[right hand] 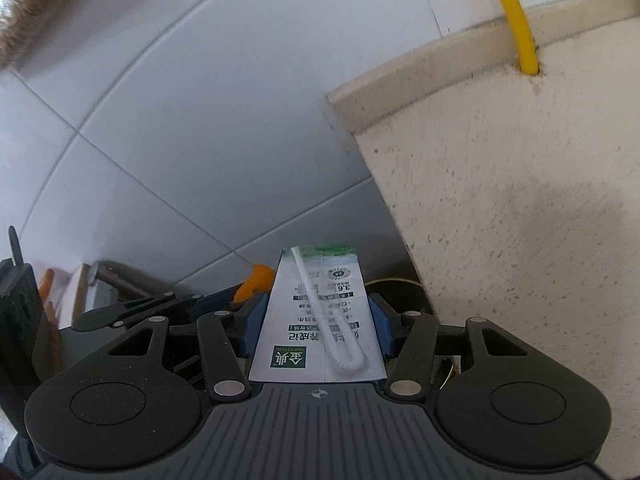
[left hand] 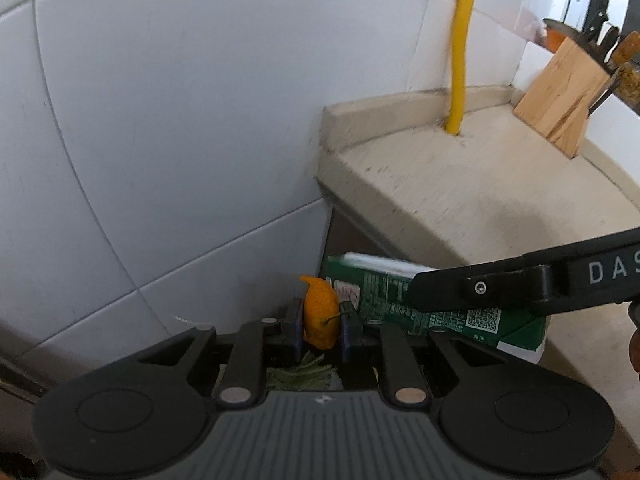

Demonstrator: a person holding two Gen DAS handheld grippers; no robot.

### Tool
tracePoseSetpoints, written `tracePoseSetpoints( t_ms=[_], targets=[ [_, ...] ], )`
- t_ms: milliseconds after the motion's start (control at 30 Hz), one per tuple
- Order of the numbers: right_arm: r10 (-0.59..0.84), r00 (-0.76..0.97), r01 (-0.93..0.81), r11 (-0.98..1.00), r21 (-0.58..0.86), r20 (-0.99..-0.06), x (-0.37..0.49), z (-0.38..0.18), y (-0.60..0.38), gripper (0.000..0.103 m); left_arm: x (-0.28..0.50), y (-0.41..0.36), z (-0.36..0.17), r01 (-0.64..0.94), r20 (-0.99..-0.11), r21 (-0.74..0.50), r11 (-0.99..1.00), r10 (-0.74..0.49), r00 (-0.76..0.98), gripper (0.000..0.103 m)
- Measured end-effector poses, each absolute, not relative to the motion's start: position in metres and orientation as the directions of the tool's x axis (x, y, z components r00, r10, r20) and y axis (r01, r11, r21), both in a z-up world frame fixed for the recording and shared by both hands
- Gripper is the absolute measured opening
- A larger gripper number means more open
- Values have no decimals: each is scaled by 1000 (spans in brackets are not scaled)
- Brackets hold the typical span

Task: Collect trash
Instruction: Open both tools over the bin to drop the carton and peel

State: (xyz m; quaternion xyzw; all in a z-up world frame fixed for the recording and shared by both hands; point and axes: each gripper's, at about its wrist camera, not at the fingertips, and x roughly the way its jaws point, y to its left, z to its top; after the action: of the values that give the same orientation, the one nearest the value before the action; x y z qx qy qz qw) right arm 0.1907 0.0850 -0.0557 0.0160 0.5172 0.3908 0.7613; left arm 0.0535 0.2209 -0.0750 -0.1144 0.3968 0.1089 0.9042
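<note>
- Orange peel is clamped between the 2 blue pads of the left tongs, held off the counter beside its left edge, over some green scraps seen below.
- Green and white milk carton, with a white straw lying on its face, is clenched by the right tongs, just beside the peel.
- Peel is curled and gripped only across its middle, so it could likely twist and slip out if the grip eases.
- Both loads sit very close; the carton could knock the peel loose if the 2 tongs crowd together.
- Straw looks loose at its upper end and might snag or fall aside.
- Whatever holds the scraps below is mostly hidden, so I cannot tell how well either piece is lined up for a drop; a miss could land on the floor by the tiled wall.
</note>
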Motion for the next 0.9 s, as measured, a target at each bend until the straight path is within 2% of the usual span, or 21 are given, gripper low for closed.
tracePoseSetpoints(
  t_ms=[133,233,533,667,900],
  targets=[
    [576,158,-575,714,400,-802,194,-71,92,62,60,224,-88,-295,-766,-115,949,105,634,21],
    [567,171,-575,721,385,-806,196,-81,96,63,62,228,-100,-308,-785,-112,945,106,610,31],
    [548,260,-641,714,282,-795,184,-87,110,69,59,245,-110,-355,-806,-129,926,111,582,35],
    [552,268,-634,718,286,-790,175,-83,106,68,60,240,-107,-339,-806,-89,937,132,576,44],
    [557,369,-638,734,233,-744,157,-52,89,73,54,239,-92,-351,-791,-127,928,119,600,45]
  ],
)
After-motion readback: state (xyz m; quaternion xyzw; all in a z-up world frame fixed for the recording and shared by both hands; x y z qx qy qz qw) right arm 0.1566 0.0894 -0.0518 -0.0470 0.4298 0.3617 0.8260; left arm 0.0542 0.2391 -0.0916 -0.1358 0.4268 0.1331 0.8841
